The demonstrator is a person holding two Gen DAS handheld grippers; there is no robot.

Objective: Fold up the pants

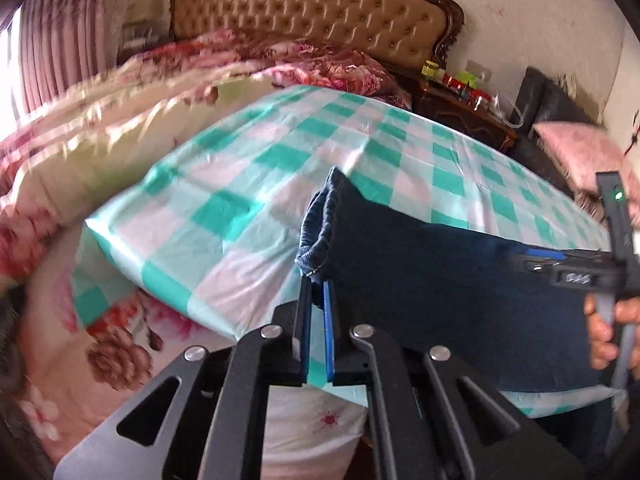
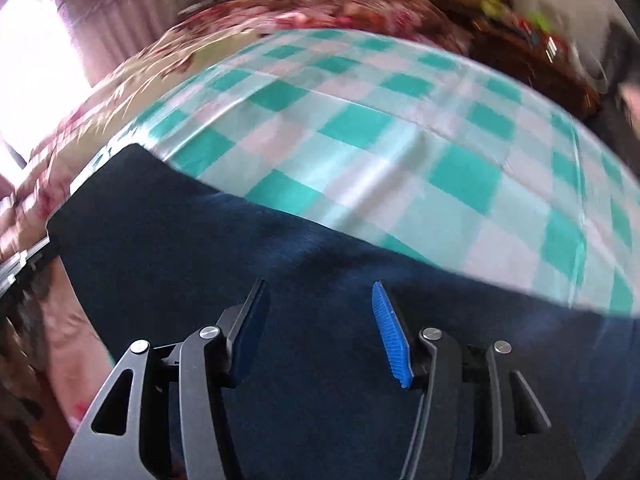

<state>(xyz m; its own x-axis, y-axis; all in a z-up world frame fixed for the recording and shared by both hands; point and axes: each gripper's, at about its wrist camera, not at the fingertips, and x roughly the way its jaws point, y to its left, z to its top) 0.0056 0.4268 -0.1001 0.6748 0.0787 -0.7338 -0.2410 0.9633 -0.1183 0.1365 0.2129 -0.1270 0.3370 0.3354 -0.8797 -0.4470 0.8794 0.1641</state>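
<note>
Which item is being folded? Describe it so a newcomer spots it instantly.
Find the bed with the green-and-white checked sheet. Along its near edge lie the pants, one end pinched in the left claw. They are the only plain dark navy fabric among florals and checks.

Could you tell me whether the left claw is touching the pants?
Touching. The left wrist view shows the left claw closed on the hem of the pants, the dark fabric pinched between its blue pads.
</note>
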